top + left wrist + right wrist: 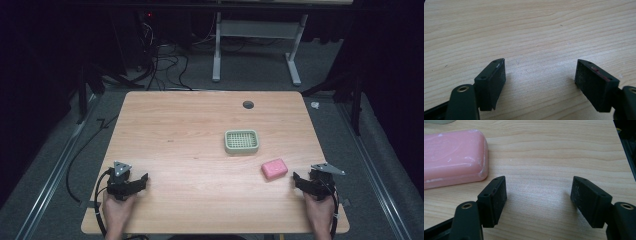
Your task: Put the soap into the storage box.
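Near the front edge of the light wooden table (190, 130), the left tongs (142, 181) and right tongs (298, 180) both stand with jaws apart, gripping nothing. The pink rectangular soap bar (274, 169) lies just beside the right tongs; farther back sits the pale green slotted plastic soap dish (241, 141).

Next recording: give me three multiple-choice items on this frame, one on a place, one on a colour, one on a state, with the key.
1. Where does the soap bar lie?
A. inside the dish
B. on the table, nearer the person than the dish
C. on the floor

2. What colour is the soap dish?
A. pale green
B. red
C. black

3. How do the right gripper jaws stand?
A. clamped on the soap
B. apart and empty
C. clamped on the dish

Key: B, bare wood surrounds it; A, its rim shows green; B, only wood lies between them.
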The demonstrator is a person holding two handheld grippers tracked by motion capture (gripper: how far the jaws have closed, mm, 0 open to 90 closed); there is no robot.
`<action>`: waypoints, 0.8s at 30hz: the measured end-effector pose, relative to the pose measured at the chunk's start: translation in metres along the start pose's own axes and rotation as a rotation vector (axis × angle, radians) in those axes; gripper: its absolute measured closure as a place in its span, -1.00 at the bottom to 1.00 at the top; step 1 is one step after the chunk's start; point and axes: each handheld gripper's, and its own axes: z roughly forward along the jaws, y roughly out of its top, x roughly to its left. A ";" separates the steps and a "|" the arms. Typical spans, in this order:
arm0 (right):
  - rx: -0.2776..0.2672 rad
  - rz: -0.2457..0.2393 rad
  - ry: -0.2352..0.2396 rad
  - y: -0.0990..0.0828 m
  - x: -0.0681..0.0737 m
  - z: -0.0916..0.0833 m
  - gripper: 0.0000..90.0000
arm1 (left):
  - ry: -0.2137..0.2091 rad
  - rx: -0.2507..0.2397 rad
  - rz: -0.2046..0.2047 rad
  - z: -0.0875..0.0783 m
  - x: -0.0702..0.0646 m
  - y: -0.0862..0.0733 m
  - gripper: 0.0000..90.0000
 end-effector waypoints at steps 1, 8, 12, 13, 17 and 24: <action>0.000 0.000 0.001 0.000 0.000 0.000 -0.34 | 0.001 0.000 0.000 0.000 0.000 0.000 -0.44; -0.002 0.001 0.000 0.000 0.000 0.001 -0.33 | 0.005 0.000 -0.002 0.000 0.000 0.000 -0.44; 0.000 0.001 0.002 0.000 0.000 0.001 -0.34 | 0.005 0.000 -0.004 0.000 0.000 0.000 -0.44; 0.000 0.001 0.003 0.000 0.000 0.001 -0.34 | 0.005 0.000 -0.003 0.000 0.000 0.000 -0.44; 0.004 -0.003 0.010 0.001 0.000 0.001 -0.39 | 0.004 0.002 -0.007 0.000 0.000 0.000 -0.43; 0.007 -0.015 0.025 0.002 -0.001 0.003 -0.49 | 0.005 0.001 -0.007 0.000 0.000 0.000 -0.43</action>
